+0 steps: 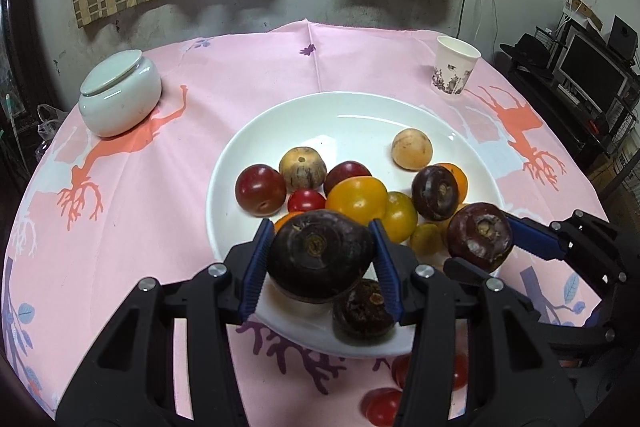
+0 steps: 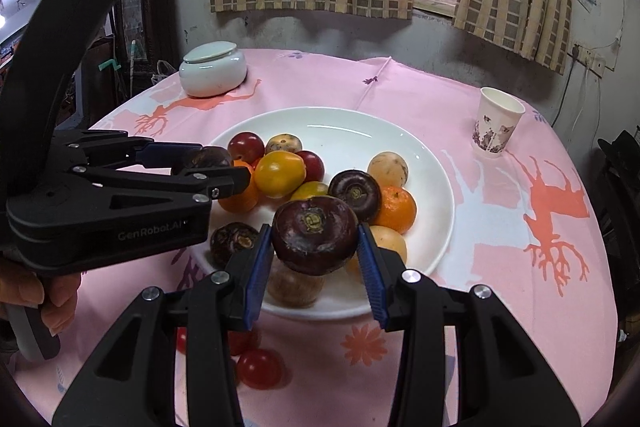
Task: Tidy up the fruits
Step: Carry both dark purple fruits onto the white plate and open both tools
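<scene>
Each gripper pinches a dark water chestnut: the left gripper (image 1: 320, 259) holds one (image 1: 318, 255) above the white plate's (image 1: 240, 155) near rim, the right gripper (image 2: 314, 251) another (image 2: 314, 235) just beside it. Cherry tomatoes (image 2: 259, 367) lie nearer, on the tablecloth.

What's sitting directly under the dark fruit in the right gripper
Under the dark purple fruit held in the right gripper, a tan round fruit lies on the white plate. Its top is covered by the held fruit.
</scene>
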The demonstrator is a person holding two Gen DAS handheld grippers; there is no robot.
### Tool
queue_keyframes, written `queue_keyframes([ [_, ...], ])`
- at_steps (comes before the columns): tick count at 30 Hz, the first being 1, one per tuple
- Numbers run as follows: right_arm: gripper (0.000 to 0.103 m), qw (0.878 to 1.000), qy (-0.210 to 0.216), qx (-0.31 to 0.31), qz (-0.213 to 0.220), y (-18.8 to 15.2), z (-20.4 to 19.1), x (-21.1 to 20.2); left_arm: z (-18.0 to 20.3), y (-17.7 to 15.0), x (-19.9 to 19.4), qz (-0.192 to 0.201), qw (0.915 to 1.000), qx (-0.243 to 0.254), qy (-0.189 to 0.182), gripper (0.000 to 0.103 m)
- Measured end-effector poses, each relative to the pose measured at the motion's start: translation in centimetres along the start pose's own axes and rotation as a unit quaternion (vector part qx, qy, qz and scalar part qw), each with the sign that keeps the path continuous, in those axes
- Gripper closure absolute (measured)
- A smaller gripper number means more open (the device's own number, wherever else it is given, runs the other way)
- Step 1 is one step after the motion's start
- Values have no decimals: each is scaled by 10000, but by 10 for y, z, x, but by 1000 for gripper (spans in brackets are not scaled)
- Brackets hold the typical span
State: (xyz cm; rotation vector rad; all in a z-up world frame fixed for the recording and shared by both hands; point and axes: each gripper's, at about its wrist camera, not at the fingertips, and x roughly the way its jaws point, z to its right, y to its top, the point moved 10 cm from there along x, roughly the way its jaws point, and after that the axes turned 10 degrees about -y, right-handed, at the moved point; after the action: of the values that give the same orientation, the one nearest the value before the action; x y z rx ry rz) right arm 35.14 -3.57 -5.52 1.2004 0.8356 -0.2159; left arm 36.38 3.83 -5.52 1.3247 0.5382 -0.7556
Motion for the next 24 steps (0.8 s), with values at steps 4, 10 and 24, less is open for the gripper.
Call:
queue_keyframes([
  [4, 60, 10000, -14, 32, -84, 0, -1, 14, -4, 0, 9, -44, 10000, -75, 7, 54],
  [10, 60, 9998, -35, 62, -196, -1, -5, 32, -5, 5, 12, 29, 9999, -117, -65, 53],
  [24, 49, 9996, -85, 274, -67, -2, 3, 16, -5, -1, -17, 192, 9997, -154, -73, 36],
])
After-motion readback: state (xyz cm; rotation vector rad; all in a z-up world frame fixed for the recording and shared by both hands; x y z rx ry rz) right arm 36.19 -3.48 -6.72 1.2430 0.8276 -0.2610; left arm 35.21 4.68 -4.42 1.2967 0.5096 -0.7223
